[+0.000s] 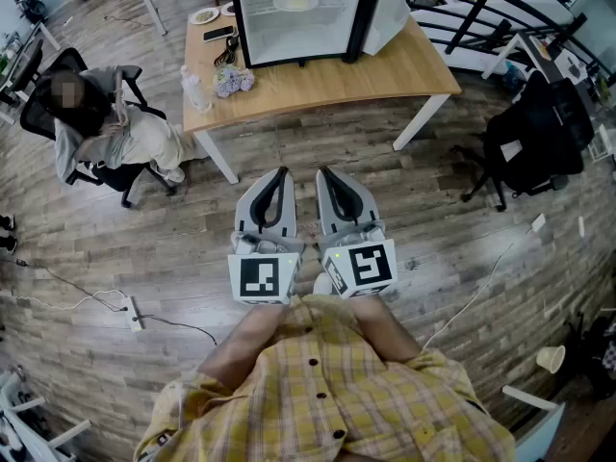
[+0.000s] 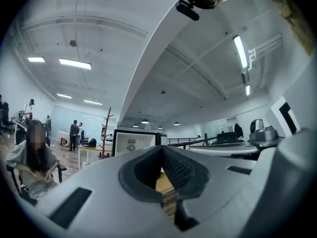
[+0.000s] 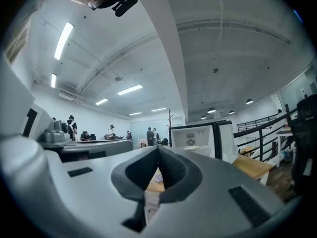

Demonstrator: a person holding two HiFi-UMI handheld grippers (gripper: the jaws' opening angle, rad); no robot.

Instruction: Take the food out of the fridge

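A small white fridge stands open on the wooden table, its door swung to the right. On its shelf lies a pale plate of food, which the right gripper view shows too. My left gripper and right gripper are held side by side over the floor, well short of the table and pointing level at the fridge. Both are shut with nothing between the jaws. The left gripper view shows its tips meeting, and the right gripper view shows the same.
On the table's left end are a water bottle, a crumpled bag, a phone and a plate. A person sits in a chair at left. A black chair with a bag stands at right. A power strip lies on the floor.
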